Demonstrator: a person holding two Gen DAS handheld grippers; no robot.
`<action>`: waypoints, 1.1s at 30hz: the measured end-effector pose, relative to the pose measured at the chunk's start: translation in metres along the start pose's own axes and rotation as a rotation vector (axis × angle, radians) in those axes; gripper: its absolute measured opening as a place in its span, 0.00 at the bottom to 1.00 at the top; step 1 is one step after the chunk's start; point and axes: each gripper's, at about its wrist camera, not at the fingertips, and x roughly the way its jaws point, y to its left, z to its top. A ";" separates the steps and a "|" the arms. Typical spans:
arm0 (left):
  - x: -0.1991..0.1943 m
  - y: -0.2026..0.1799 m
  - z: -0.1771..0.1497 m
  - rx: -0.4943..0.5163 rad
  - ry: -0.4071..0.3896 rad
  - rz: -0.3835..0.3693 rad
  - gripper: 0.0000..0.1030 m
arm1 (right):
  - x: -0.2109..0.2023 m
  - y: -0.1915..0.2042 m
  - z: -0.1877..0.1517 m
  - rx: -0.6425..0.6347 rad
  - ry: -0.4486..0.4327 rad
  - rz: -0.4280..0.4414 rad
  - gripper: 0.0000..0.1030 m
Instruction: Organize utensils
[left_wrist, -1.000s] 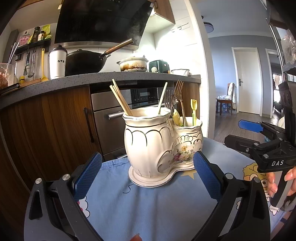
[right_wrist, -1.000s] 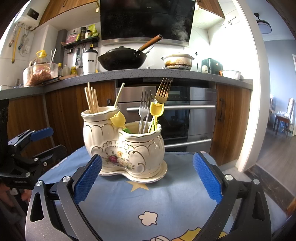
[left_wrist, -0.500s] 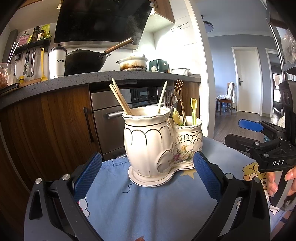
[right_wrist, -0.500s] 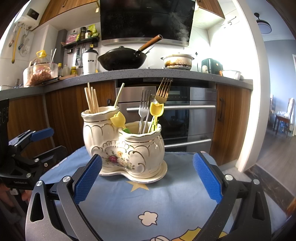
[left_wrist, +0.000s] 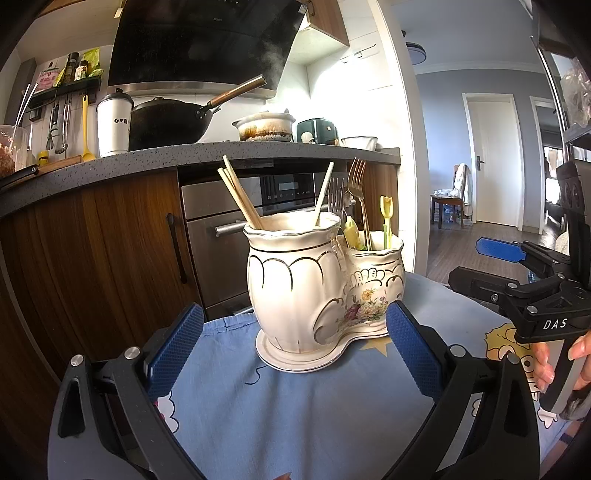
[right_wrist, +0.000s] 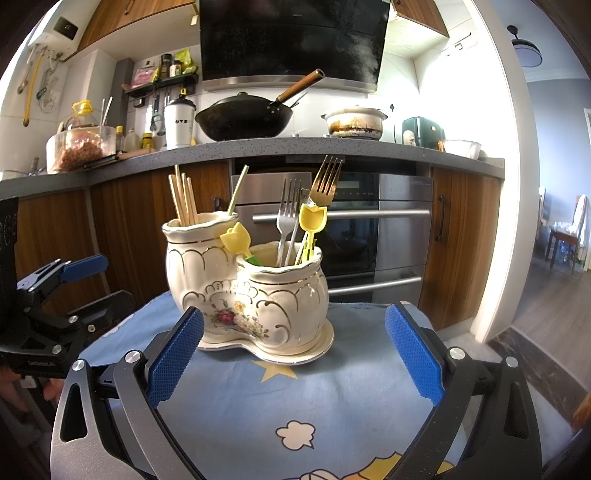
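Note:
A white ceramic double-pot utensil holder with gold trim and a flower print stands on a blue cartoon tablecloth; it also shows in the right wrist view. The taller pot holds wooden chopsticks. The lower pot holds metal forks and yellow tulip-topped picks. My left gripper is open and empty, just short of the holder. My right gripper is open and empty, also in front of the holder. Each gripper shows at the edge of the other's view.
Behind the table is a kitchen counter with a black wok, a white tumbler and a steaming pot. An oven sits under the counter. A hallway with a door opens at the right.

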 end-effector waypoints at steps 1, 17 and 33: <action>0.000 0.000 0.000 -0.001 0.000 0.000 0.95 | 0.000 0.000 0.000 0.000 0.000 0.000 0.95; 0.000 0.000 0.000 0.000 0.002 0.001 0.95 | 0.000 0.000 0.000 0.000 0.000 0.000 0.95; 0.002 -0.001 -0.002 0.006 0.012 0.015 0.95 | 0.000 0.000 0.000 0.001 0.001 0.000 0.95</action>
